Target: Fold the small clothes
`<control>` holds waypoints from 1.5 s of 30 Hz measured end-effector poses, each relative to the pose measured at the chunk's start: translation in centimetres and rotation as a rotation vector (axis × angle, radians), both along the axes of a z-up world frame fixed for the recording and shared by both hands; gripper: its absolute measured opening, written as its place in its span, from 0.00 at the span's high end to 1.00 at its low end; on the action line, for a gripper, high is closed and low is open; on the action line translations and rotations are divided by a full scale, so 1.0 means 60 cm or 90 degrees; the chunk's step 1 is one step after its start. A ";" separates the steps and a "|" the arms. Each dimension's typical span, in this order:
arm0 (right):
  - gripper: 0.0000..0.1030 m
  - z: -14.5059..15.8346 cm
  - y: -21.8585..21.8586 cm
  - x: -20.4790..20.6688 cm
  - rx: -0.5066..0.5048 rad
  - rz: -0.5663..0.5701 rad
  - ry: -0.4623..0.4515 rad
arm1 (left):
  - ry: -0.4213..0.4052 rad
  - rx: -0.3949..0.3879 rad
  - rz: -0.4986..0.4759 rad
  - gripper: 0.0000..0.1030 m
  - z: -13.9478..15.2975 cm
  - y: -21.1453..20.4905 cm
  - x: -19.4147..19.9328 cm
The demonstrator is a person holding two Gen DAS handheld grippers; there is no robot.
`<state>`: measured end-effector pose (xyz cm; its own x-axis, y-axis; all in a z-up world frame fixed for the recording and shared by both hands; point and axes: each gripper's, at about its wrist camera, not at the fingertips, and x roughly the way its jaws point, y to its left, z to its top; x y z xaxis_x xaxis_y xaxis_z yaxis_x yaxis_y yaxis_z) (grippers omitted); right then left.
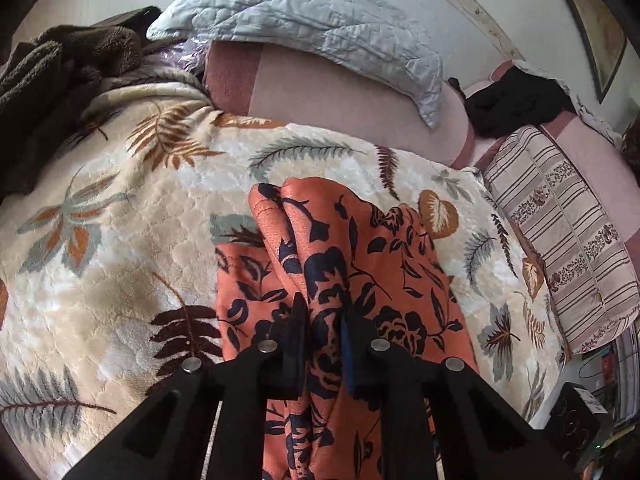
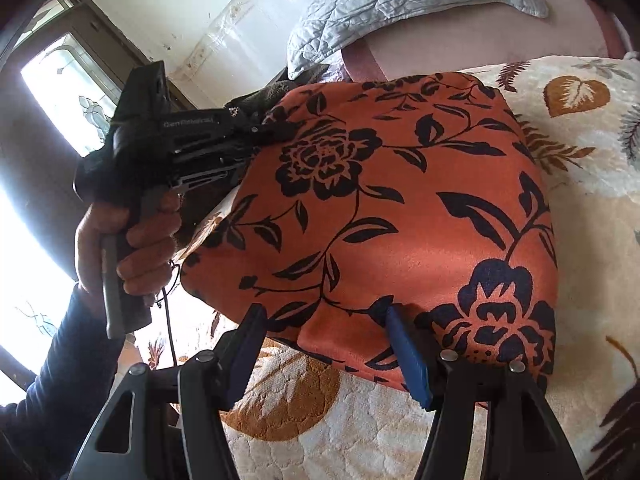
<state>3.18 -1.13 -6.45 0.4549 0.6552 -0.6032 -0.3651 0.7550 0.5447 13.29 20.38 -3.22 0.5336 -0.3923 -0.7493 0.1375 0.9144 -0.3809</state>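
An orange cloth with a dark flower print [image 1: 360, 248] lies bunched on a cream leaf-patterned blanket [image 1: 120, 240]. In the left wrist view my left gripper [image 1: 322, 308] is shut on a raised fold of this cloth. The right wrist view shows the same cloth [image 2: 400, 200] stretched up at its far left corner, where the left gripper [image 2: 276, 128], held by a person's hand [image 2: 132, 240], pinches it. My right gripper [image 2: 324, 316] stands open at the cloth's near edge. That edge runs between its fingers, and the pads do not press on it.
A grey quilted pillow [image 1: 300, 20] leans on a pink backrest [image 1: 340, 96] behind the blanket. A striped cushion [image 1: 560, 232] lies at the right, a brown fleece [image 1: 60, 68] at the far left, and a black garment [image 1: 516, 100] at the back right. A window [image 2: 68, 88] is at the left.
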 end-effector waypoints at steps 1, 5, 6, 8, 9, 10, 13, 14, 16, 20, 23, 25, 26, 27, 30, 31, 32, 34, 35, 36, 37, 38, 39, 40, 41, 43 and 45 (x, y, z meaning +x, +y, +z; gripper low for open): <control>0.34 0.000 0.001 0.001 -0.001 0.001 0.001 | 0.024 0.002 0.013 0.86 -0.023 0.008 0.012; 0.34 0.009 0.003 -0.003 -0.009 0.014 -0.004 | 0.084 -0.025 0.034 0.85 -0.098 0.037 0.035; 0.34 0.012 0.000 -0.004 -0.011 0.014 -0.006 | 0.081 -0.040 0.036 0.85 -0.097 0.041 0.033; 0.32 0.016 -0.008 -0.004 -0.010 0.009 -0.008 | 0.073 -0.045 0.038 0.85 -0.092 0.044 0.027; 0.32 0.017 -0.013 -0.003 -0.007 0.005 -0.008 | 0.072 -0.041 0.039 0.84 -0.092 0.042 0.024; 0.32 0.017 -0.019 -0.001 -0.005 0.000 -0.007 | 0.075 -0.040 0.042 0.84 -0.094 0.043 0.022; 0.32 0.018 -0.037 0.003 0.009 -0.016 -0.001 | 0.083 -0.046 0.064 0.77 -0.091 0.048 0.015; 0.32 0.019 -0.043 0.002 0.015 -0.021 0.000 | 0.081 -0.042 0.073 0.76 -0.085 0.051 0.010; 0.31 0.022 -0.058 -0.002 0.030 -0.031 0.000 | 0.066 -0.044 0.080 0.76 -0.062 0.054 -0.010; 0.30 0.018 -0.094 -0.020 0.059 -0.059 0.010 | 0.008 -0.027 0.074 0.74 -0.013 0.047 -0.078; 0.30 0.007 -0.121 -0.025 0.081 -0.084 0.027 | 0.067 0.035 0.082 0.74 -0.045 0.031 -0.106; 0.30 0.001 -0.142 -0.028 0.097 -0.104 0.040 | 0.103 0.091 0.117 0.72 -0.083 0.038 -0.120; 0.30 -0.001 -0.152 -0.029 0.109 -0.114 0.049 | 0.100 0.097 0.136 0.72 -0.088 0.045 -0.130; 0.30 -0.002 -0.164 -0.031 0.122 -0.123 0.055 | 0.101 0.094 0.150 0.73 -0.087 0.051 -0.138; 0.27 -0.003 -0.197 -0.029 0.153 -0.145 0.070 | 0.084 0.079 0.165 0.75 -0.062 0.056 -0.156; 0.25 -0.003 -0.208 -0.027 0.159 -0.154 0.076 | 0.062 0.083 0.163 0.75 -0.044 0.049 -0.161; 0.21 -0.006 -0.217 -0.020 0.165 -0.163 0.085 | 0.035 0.080 0.154 0.74 -0.025 0.039 -0.165; 0.18 -0.016 -0.232 0.001 0.190 -0.167 0.113 | -0.003 0.068 0.122 0.66 0.005 0.010 -0.166; 0.18 -0.023 -0.239 0.014 0.202 -0.173 0.130 | -0.019 0.069 0.106 0.61 0.016 -0.009 -0.162; 0.18 -0.032 -0.245 0.029 0.220 -0.178 0.149 | -0.036 0.075 0.092 0.49 0.021 -0.028 -0.157; 0.18 -0.043 -0.244 0.047 0.246 -0.170 0.173 | -0.047 0.086 0.082 0.43 0.020 -0.046 -0.150; 0.18 -0.058 -0.242 0.067 0.268 -0.162 0.207 | -0.047 0.103 0.078 0.43 0.012 -0.061 -0.141; 0.18 -0.070 -0.239 0.083 0.279 -0.165 0.235 | -0.037 0.125 0.080 0.43 -0.002 -0.072 -0.131; 0.18 -0.079 -0.232 0.100 0.288 -0.157 0.254 | -0.025 0.150 0.087 0.43 -0.019 -0.079 -0.122; 0.18 -0.089 -0.222 0.116 0.297 -0.142 0.273 | -0.001 0.176 0.101 0.43 -0.040 -0.079 -0.115; 0.26 -0.104 -0.195 0.142 0.285 -0.117 0.312 | 0.034 0.178 0.120 0.46 -0.079 -0.067 -0.110; 0.62 -0.095 -0.163 0.154 0.175 -0.099 0.300 | 0.003 0.174 0.123 0.45 -0.083 -0.063 -0.123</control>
